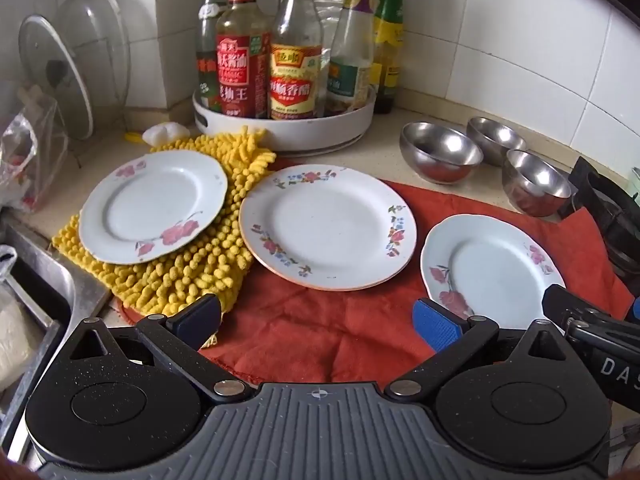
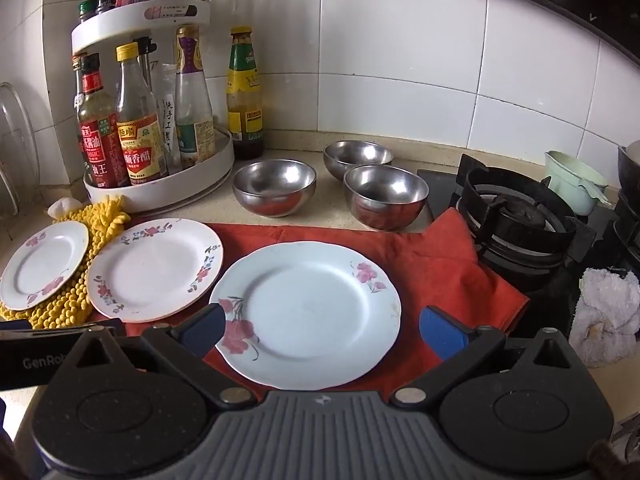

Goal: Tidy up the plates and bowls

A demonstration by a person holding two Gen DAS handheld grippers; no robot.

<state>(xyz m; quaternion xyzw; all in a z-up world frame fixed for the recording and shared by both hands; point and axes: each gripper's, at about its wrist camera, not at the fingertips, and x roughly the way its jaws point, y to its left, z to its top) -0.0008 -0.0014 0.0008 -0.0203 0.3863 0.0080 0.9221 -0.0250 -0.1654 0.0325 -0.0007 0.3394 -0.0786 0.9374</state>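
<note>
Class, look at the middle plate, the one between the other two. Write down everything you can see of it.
The middle plate is round, white and glossy, seemingly ceramic, with small multicoloured flower sprays around its rim and a thin orange edge. It is empty and lies flat on the red cloth, its left edge over the yellow mat. Neither gripper touches it.

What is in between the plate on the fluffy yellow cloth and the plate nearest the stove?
The middle plate, with small flowers round its rim, resting mostly on the red cloth. Both wrist views show it.

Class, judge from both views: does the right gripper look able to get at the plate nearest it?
Probably yes: the right gripper is open, the plate lies flat on the red cloth before it, nothing between.
</note>
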